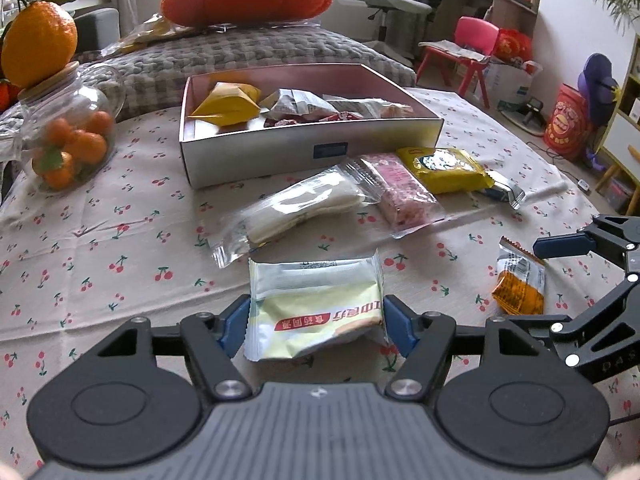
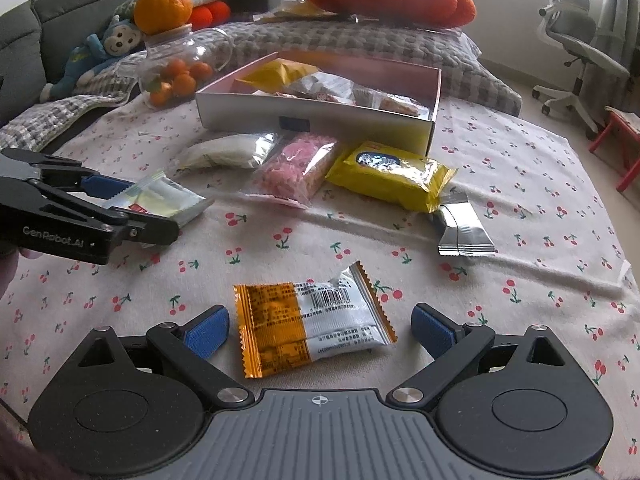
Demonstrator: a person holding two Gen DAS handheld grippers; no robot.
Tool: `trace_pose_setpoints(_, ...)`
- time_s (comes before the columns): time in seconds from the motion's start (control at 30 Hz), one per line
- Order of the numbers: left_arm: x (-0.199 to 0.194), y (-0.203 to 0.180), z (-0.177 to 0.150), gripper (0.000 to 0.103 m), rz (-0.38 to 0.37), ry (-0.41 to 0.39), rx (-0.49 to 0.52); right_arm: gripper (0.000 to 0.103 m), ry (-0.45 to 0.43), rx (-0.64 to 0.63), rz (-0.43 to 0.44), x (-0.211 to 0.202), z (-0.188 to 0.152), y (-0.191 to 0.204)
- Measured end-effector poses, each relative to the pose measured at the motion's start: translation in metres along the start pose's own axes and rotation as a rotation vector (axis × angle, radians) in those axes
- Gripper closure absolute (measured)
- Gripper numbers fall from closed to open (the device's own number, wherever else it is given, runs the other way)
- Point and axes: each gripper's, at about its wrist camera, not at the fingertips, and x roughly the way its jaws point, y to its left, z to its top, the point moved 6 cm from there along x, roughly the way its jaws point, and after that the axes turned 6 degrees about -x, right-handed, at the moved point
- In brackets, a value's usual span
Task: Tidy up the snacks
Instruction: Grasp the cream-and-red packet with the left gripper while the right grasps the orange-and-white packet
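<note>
left hand-held gripper (image 1: 316, 320) clamps pale-green packet (image 1: 316, 300) | right hand-held gripper (image 2: 320, 330) apart, straddling orange packet (image 2: 312, 328)

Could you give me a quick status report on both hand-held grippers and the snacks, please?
Left hand-held gripper shut on pale green packet. Right hand-held gripper open around orange-and-white packet, not gripping. Box clear ahead; four packets lie before it.

Snack packets (image 1: 372, 192) before box (image 1: 312, 152)
</note>
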Motion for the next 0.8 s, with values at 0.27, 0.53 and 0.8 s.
trace_pose_setpoints(0.27,-0.002,-0.002,0.001,0.038,-0.01,-0.005,0.0,0.006,0.001,0.0,0.001,0.001,0.002,0.001)
trace_pose_setpoints(0.53,-0.002,-0.002,0.002,0.039,-0.012,-0.006,0.002,0.027,-0.008,-0.018,0.017,-0.003,0.005,0.006)
trace_pose_setpoints(0.8,-0.003,-0.002,0.003,0.039,-0.013,-0.008,-0.003,0.037,-0.011,-0.033,0.031,-0.005,0.007,0.011)
